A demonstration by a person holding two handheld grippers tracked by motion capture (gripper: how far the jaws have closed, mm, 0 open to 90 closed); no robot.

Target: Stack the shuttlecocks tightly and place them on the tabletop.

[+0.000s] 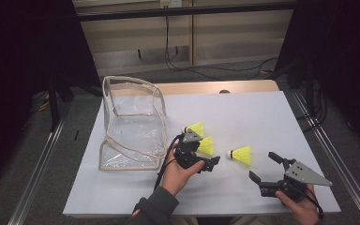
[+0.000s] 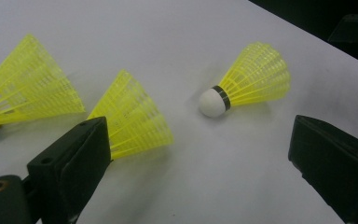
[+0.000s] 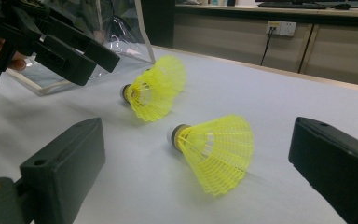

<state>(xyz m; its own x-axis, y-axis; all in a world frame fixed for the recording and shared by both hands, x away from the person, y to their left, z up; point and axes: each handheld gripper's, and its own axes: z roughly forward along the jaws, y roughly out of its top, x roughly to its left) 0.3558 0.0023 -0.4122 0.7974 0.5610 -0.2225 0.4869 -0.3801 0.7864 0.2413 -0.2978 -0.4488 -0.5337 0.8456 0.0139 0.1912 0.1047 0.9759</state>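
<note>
Two spread hand-held grippers over three yellow shuttlecocks on the white table (image 1: 262, 112).

The left hand-held gripper (image 1: 198, 159), jaws wide and gripping nothing, hovers just beside the middle yellow plastic-mesh shuttlecock (image 2: 133, 119), with another (image 2: 25, 91) beyond it near the clear plastic zip bag (image 1: 131, 126). The third, white-tipped shuttlecock (image 1: 241, 154) lies apart between both grippers. The right hand-held gripper (image 1: 265, 168), equally spread and bare, faces it from nearby.

Shuttlecocks: three, yellow mesh skirts, laid on their sides on the white table.
Right one (image 1: 241, 154): white cork tip, black band, lying apart.
Middle one (image 1: 206, 145): lying near the far one (image 1: 195, 127), perhaps touching; tips partly hidden.
</note>
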